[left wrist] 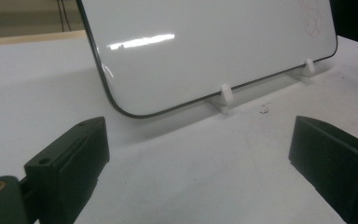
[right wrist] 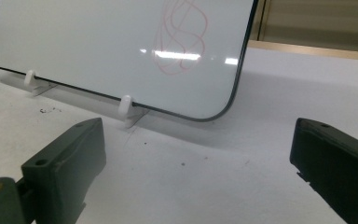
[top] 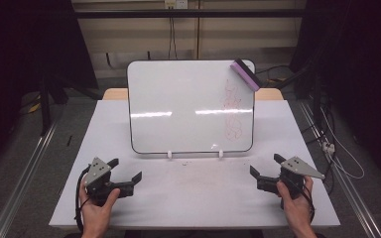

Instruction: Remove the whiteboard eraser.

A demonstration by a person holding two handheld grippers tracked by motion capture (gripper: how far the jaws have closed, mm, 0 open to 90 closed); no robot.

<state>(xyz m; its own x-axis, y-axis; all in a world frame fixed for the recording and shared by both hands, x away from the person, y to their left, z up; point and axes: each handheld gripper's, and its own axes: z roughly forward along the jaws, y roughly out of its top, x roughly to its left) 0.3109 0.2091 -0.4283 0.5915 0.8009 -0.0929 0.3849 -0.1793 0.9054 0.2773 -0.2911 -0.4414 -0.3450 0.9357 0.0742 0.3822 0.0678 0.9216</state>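
A whiteboard [top: 178, 106] leans upright on two white clips at the middle of the table, with red scribbles [top: 232, 110] down its right side. A purple eraser [top: 244, 75] with a black base sits at its top right corner. My left gripper [top: 125, 169] rests near the front left of the table, open, nothing between its jaws; its own view shows the whiteboard's lower left corner [left wrist: 121, 105]. My right gripper [top: 266, 165] rests at the front right, open and empty; its own view shows the red scribbles [right wrist: 179, 35] and the board's lower right corner.
The white table [top: 193, 198] has small dark specks [top: 183, 163] in front of the board. White clips [left wrist: 225, 93] [right wrist: 126, 106] hold the board's bottom edge. Cables and metal rails run along the floor on both sides.
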